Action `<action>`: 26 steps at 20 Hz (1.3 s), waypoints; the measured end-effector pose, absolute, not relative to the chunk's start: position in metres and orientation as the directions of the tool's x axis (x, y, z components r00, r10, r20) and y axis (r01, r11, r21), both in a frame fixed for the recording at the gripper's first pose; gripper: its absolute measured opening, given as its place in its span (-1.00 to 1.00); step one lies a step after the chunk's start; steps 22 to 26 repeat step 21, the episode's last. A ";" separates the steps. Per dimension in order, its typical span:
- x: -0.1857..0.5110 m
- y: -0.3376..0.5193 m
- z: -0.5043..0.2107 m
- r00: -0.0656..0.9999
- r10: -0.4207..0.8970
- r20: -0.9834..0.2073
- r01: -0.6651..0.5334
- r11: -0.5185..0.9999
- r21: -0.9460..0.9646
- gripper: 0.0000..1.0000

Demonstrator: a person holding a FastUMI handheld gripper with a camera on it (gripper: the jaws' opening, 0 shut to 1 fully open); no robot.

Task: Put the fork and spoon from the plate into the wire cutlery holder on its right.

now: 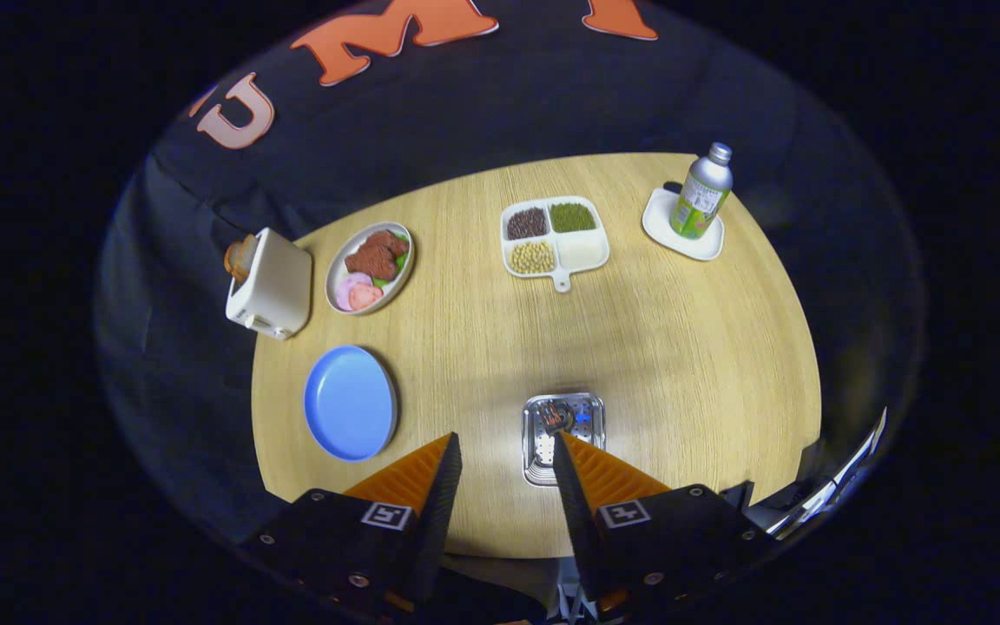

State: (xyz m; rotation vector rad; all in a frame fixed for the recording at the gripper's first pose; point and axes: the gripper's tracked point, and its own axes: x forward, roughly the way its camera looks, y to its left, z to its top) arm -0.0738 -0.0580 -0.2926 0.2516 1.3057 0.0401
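A: How is the hand-held gripper (504,447) set?

B: Its fingers are spread apart with nothing between them, above the round light wooden table (682,365).

A: And the round blue plate (350,402)?

B: Bare, just ahead of the left finger.

A: The square wire cutlery holder (562,436)?

B: Right of the plate, at the tip of the right finger. Something dark sits inside it; I cannot tell what.

A: Further off?

B: A white toaster (270,285) holding toast, an oval dish of food (371,266), a white four-part tray of beans (554,236), and a metal bottle (702,193) on a white coaster (682,230).
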 end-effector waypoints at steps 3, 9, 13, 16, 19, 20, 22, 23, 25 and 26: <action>-0.046 -0.057 -0.257 0.438 0.148 -0.887 0.096 0.973 0.210 0.63; 0.004 -0.059 -0.171 0.755 0.108 -0.647 0.056 0.972 0.227 0.92; 0.022 -0.067 -0.120 0.891 0.050 -0.452 0.050 0.977 0.206 0.95; 0.026 -0.073 -0.080 0.944 0.016 -0.331 0.032 0.990 0.140 0.96; 0.027 -0.068 -0.060 0.963 0.024 -0.267 0.006 0.994 0.112 0.96; 0.028 -0.067 -0.056 0.967 0.024 -0.254 0.003 0.994 0.107 0.96; 0.028 -0.064 -0.054 0.969 0.029 -0.246 -0.003 0.994 0.105 0.96; 0.028 -0.064 -0.054 0.969 0.029 -0.246 -0.003 0.994 0.105 0.96; 0.028 -0.064 -0.054 0.969 0.029 -0.246 -0.003 0.994 0.105 0.96; 0.028 -0.064 -0.054 0.969 0.029 -0.246 -0.003 0.994 0.105 0.96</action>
